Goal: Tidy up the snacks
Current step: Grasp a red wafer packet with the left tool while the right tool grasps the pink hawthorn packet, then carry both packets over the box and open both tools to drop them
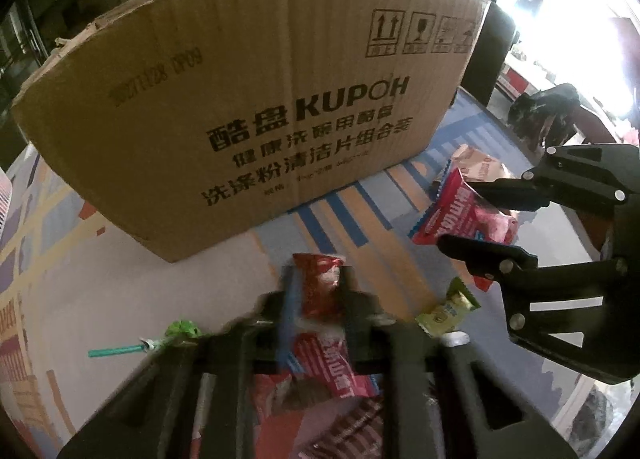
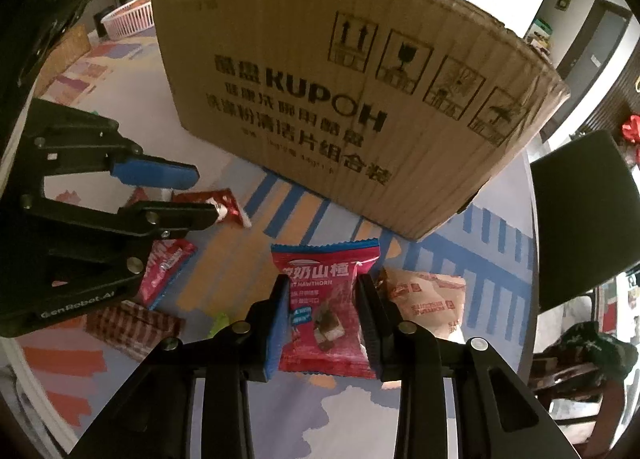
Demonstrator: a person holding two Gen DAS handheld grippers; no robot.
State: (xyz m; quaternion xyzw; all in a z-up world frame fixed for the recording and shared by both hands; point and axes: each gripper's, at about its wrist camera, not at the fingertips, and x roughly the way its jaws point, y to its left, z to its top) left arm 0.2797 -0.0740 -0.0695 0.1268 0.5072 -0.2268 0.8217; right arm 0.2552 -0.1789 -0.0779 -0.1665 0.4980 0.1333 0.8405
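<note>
The left gripper (image 1: 316,279) pinches a red candy wrapper (image 1: 320,283). The right gripper (image 2: 324,291) has its fingers pressed against a red hawthorn packet (image 2: 324,295) lying on the patterned tablecloth (image 2: 280,411). Behind both stands a cardboard box (image 2: 320,99), near the table's far edge.

Cardboard box (image 1: 248,107) interior hidden, apparently.

I see a red hawthorn snack packet (image 2: 322,299) with a blue serrated top edge lying flat on the patterned cloth, near the cardboard box (image 2: 352,99). A tan biscuit packet (image 2: 432,299) lies just right of it. Left, a small dark-red wrapped snack (image 1: 320,283) stands tilted upward; a green packet (image 1: 448,309) lies nearby.
</note>
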